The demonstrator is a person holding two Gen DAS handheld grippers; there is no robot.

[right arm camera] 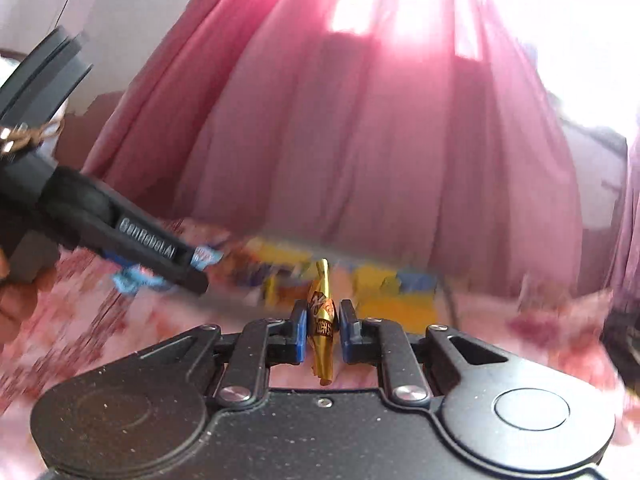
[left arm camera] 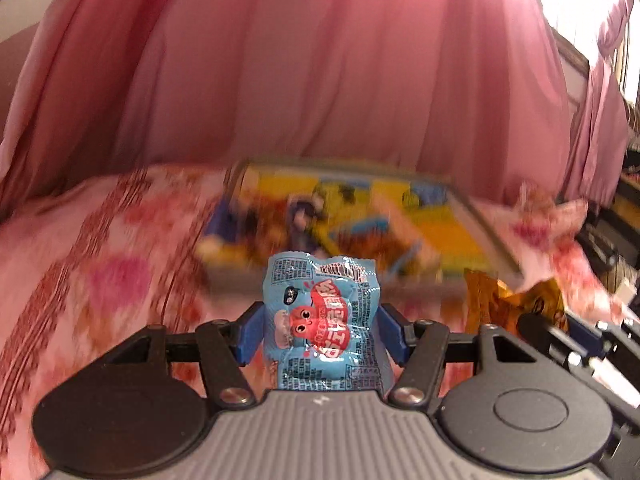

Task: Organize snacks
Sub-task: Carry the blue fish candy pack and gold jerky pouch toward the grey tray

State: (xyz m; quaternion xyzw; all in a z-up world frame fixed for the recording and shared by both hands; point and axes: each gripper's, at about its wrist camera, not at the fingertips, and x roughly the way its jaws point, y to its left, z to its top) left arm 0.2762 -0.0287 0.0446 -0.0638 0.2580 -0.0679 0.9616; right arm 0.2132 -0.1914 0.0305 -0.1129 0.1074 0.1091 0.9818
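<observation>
My left gripper [left arm camera: 322, 330] is shut on a light blue snack packet [left arm camera: 322, 320] with a red cartoon figure, held upright above the pink floral bedcover [left arm camera: 100, 260]. My right gripper [right arm camera: 324, 332] is shut on a thin gold snack packet [right arm camera: 323, 320], seen edge-on between the blue pads. Ahead of both lies a yellow and blue cartoon-printed box [left arm camera: 360, 220], blurred; it shows as a yellow and blue box [right arm camera: 360, 284] in the right wrist view too. The right wrist view also catches the left gripper [right arm camera: 188, 268] at the left with the blue packet [right arm camera: 206, 258].
Pink curtains [left arm camera: 320, 60] hang close behind the bed. A pink flower-shaped cloth [left arm camera: 552, 240] lies at the box's right corner. The gold packet [left arm camera: 504, 300] and the right gripper's fingers [left arm camera: 580, 332] show at the right edge. Dark furniture [left arm camera: 624, 220] stands far right.
</observation>
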